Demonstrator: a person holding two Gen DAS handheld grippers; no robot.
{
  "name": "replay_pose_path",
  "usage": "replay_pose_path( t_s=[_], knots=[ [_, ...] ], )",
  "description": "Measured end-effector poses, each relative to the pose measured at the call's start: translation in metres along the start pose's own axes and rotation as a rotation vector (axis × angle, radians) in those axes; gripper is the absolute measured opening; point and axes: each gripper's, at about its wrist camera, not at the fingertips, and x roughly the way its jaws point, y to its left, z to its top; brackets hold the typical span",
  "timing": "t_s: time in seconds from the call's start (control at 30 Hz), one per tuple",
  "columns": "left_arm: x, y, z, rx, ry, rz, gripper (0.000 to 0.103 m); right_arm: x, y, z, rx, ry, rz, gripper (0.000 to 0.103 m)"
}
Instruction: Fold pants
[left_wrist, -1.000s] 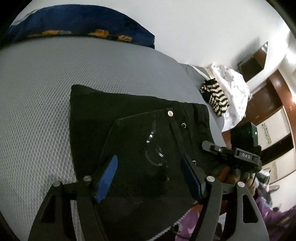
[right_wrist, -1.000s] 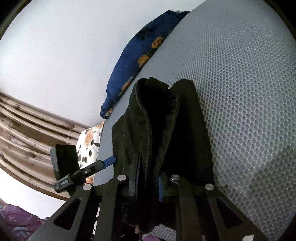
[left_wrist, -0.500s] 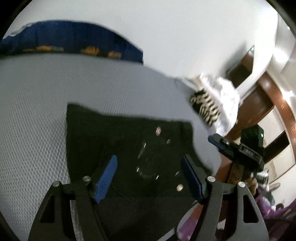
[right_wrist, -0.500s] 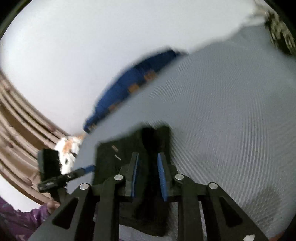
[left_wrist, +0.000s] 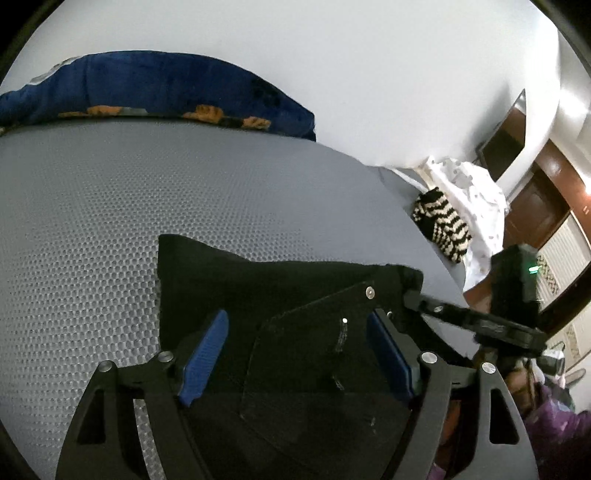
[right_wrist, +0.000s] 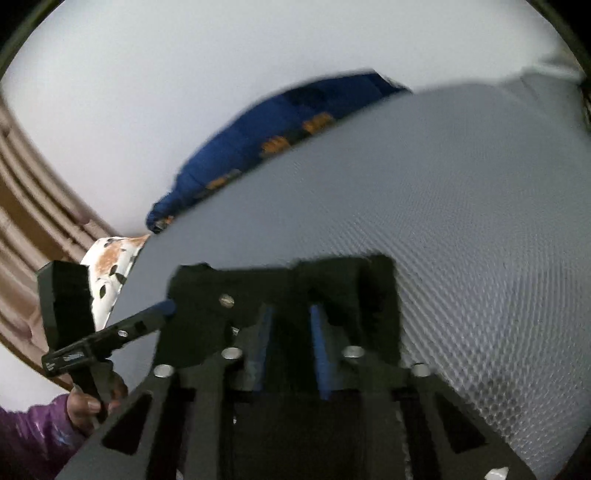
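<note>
The black pants (left_wrist: 280, 295) lie folded into a compact stack on the grey mesh bed (left_wrist: 110, 206). A waist button (left_wrist: 369, 291) shows on top. My left gripper (left_wrist: 297, 339) is open and empty, hovering just above the stack. My right gripper (right_wrist: 290, 325) sits over the stack's right part (right_wrist: 347, 280). Its blue pads (right_wrist: 318, 343) stand a narrow gap apart with dark cloth between or beneath them; the view is blurred. The right gripper also shows in the left wrist view (left_wrist: 417, 297) at the stack's right corner.
A blue floral pillow (left_wrist: 155, 92) lies at the bed's far edge against the white wall. A black-and-white striped garment (left_wrist: 441, 225) and white cloth (left_wrist: 472, 192) lie at the bed's right end. A floral pillow (right_wrist: 110, 266) sits beyond the left side.
The right gripper has lowered the held fold onto the stack and its pads have parted slightly. The pants now lie flatter and more compact. The left gripper stayed open above them.
</note>
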Motion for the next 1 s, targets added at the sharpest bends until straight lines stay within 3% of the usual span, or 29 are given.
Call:
replay_pose_path(
  t_s=[0.07,0.13,0.17,0.33,0.4,0.5,0.63,1.0],
  knots=[
    [0.003,-0.004,-0.002,0.032,0.014,0.023,0.078,0.0,-0.018,0.0,0.117,0.016,0.091,0.0],
    [0.001,-0.014,-0.001,0.07,0.028,0.07,0.078,-0.01,-0.011,-0.001,0.108,-0.011,0.071,0.0],
    [-0.003,-0.02,-0.001,0.087,0.028,0.096,0.078,-0.024,0.003,-0.001,0.044,-0.059,0.049,0.004],
    [-0.025,-0.036,-0.003,0.126,-0.018,0.234,0.078,-0.07,0.058,-0.01,-0.099,-0.17,-0.044,0.043],
    [-0.033,-0.04,-0.004,0.139,-0.043,0.288,0.079,-0.08,0.078,-0.016,-0.135,-0.188,-0.093,0.05],
    [-0.042,-0.046,-0.004,0.175,-0.063,0.38,0.083,-0.086,0.104,-0.026,-0.2,-0.204,-0.148,0.051],
    [-0.049,-0.052,-0.006,0.215,-0.073,0.433,0.083,-0.086,0.124,-0.039,-0.244,-0.202,-0.175,0.066],
    [-0.059,-0.048,-0.011,0.222,-0.077,0.469,0.088,-0.081,0.11,-0.047,-0.149,-0.169,-0.17,0.068]
  ],
)
